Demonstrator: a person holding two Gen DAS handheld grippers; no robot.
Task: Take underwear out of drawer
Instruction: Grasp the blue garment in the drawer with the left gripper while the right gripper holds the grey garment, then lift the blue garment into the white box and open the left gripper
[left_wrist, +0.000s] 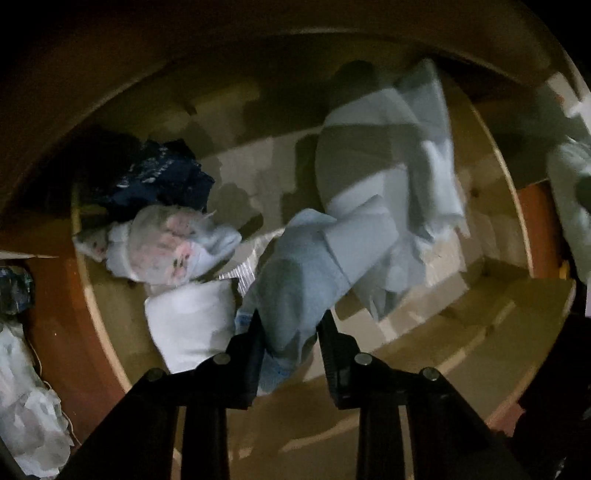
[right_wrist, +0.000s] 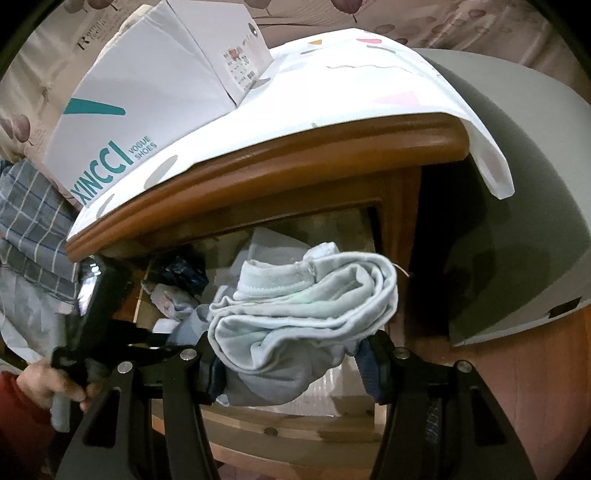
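In the left wrist view I look straight down into the open wooden drawer (left_wrist: 424, 332). My left gripper (left_wrist: 291, 318) is shut on a grey-blue piece of underwear (left_wrist: 295, 280), which fills the gap between its black fingers. My right gripper (right_wrist: 295, 365) is shut on a rolled bundle of pale blue underwear (right_wrist: 306, 310), held in front of the drawer opening. At the left of the right wrist view, a hand (right_wrist: 44, 387) grips the black handle (right_wrist: 92, 306) of the left tool.
Inside the drawer lie a dark navy garment (left_wrist: 162, 177), a white floral piece (left_wrist: 166, 240), a white folded piece (left_wrist: 192, 325) and pale grey cloth (left_wrist: 388, 166). The wooden top (right_wrist: 277, 166) carries a patterned white cloth (right_wrist: 351, 85) and a shoe box (right_wrist: 147, 92).
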